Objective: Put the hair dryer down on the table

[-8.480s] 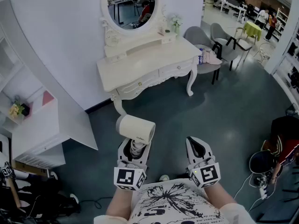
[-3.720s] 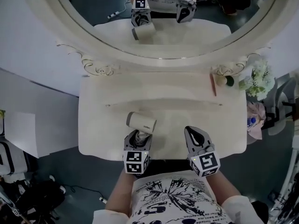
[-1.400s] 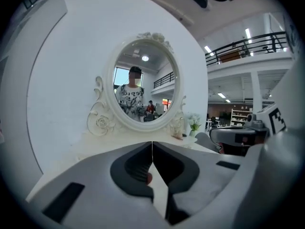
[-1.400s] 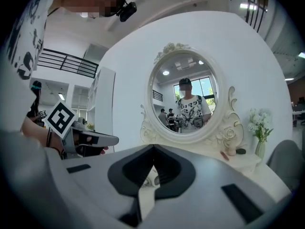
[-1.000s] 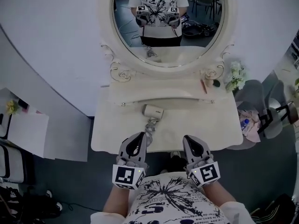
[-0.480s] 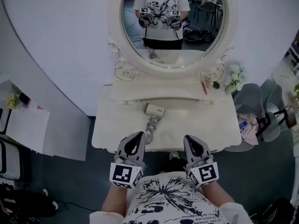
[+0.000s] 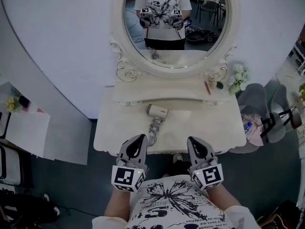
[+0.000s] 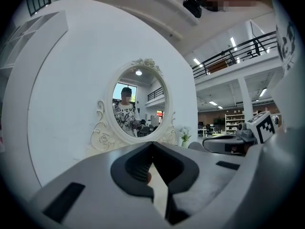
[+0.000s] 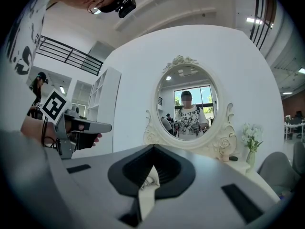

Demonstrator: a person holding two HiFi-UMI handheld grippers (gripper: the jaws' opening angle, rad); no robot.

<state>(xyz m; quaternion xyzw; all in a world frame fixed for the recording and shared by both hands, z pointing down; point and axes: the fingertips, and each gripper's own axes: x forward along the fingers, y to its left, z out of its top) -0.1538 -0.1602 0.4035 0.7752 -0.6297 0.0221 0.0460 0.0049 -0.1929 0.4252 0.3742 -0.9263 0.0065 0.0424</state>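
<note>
The hair dryer [image 7: 157, 111] lies on the white counter [image 7: 209, 124]. It is just ahead of the left gripper [image 7: 141, 138] and a little to that gripper's right, with a clear gap between them. Its pale barrel is the far end, and its grey handle runs back toward the two grippers. Neither gripper touches it.

The left gripper [image 8: 152, 144] has its jaws together, tips meeting, and nothing is held between them. The right gripper [image 7: 192, 140] is level with it, off to the hair dryer's right. Its jaws also meet at the tips in the right gripper view [image 9: 153, 148] and hold nothing. Both grippers hang over the near edge of the counter, side by side and apart, pointing at the oval mirror [image 7: 174, 23] beyond the hair dryer. The mirror reflects the person holding both grippers. A small vase of white flowers [image 7: 237, 78] stands on the counter's far right corner, well beyond the right gripper.
</note>
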